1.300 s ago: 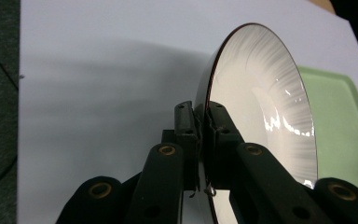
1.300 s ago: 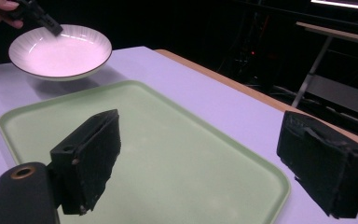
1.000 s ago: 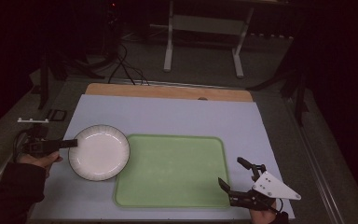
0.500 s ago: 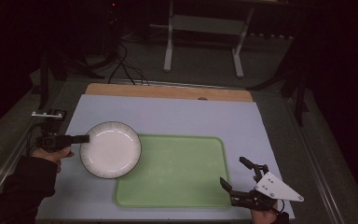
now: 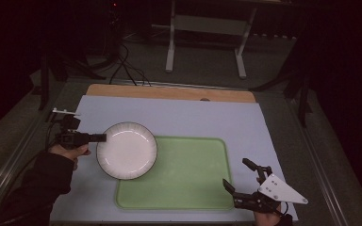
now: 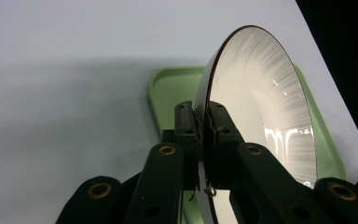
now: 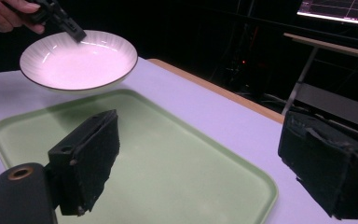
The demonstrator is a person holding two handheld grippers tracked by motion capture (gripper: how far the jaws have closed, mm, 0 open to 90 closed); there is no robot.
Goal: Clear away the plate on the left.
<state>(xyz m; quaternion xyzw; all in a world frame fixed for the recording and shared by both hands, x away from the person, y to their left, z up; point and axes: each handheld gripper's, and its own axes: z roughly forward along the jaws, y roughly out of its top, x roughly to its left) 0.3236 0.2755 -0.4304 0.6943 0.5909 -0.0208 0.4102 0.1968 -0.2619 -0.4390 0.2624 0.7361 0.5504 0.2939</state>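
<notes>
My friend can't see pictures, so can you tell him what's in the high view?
A person's left gripper, jaws shut, holds a round white ribbed bowl by its rim, above the left edge of a flat pale green plastic tray. The tray lies on a light blue table mat, and the right gripper waits open near the tray's right corner.

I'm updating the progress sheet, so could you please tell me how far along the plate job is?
Done: the left claw is shut on the white plate's rim and has it lifted. In hand: the plate hangs over the green tray's corner. Left: setting it down, presumably there. The right claw waits open.
</notes>
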